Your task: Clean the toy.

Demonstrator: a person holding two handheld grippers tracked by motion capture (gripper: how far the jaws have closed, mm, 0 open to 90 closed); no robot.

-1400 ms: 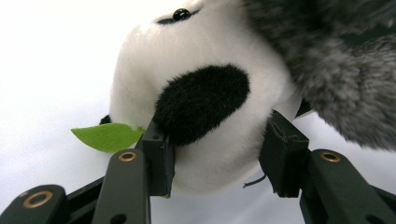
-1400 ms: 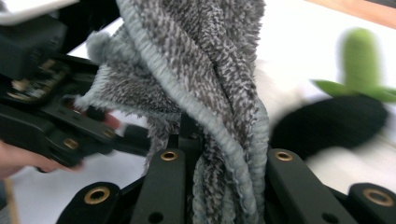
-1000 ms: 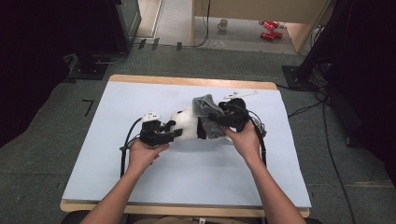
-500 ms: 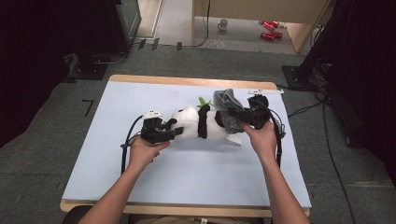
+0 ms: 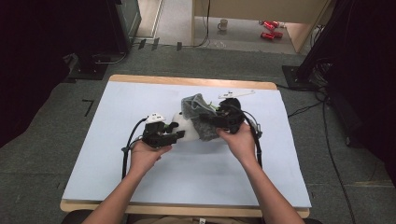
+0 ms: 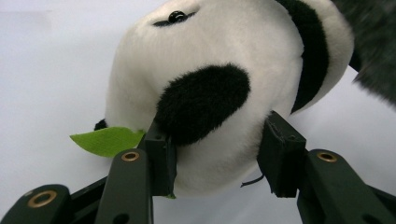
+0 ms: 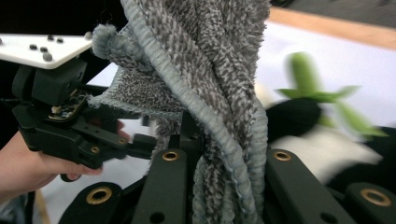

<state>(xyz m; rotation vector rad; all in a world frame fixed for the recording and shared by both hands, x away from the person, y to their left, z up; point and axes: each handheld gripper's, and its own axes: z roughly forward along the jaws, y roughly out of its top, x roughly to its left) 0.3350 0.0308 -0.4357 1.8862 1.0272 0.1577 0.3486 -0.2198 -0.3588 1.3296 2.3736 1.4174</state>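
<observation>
A black-and-white panda plush [image 6: 219, 84] lies on the pale mat, a green felt leaf [image 6: 106, 140] at its side. My left gripper [image 6: 217, 158] is shut on it, both pads pressing into the soft body around a black patch. In the high view the left gripper [image 5: 178, 134] holds the plush's white end [image 5: 183, 127] at mid-table. A grey woven cloth [image 7: 205, 93] hangs bunched between the jaws of my right gripper [image 7: 224, 163], which is shut on it. Seen from above, the cloth [image 5: 200, 116] drapes over the plush's right part, beside the right gripper [image 5: 214, 122].
The pale mat [image 5: 210, 177] covers a wooden table [image 5: 187, 81] with bare room on every side of the hands. On the floor beyond stand a mug [image 5: 224, 23] and red cans [image 5: 270, 29]. Black equipment stands at the far left and right.
The right gripper swung the cloth out to the right, uncovering the panda and its leaf, then came back left so the cloth lies over the plush again. The left hand kept still.
</observation>
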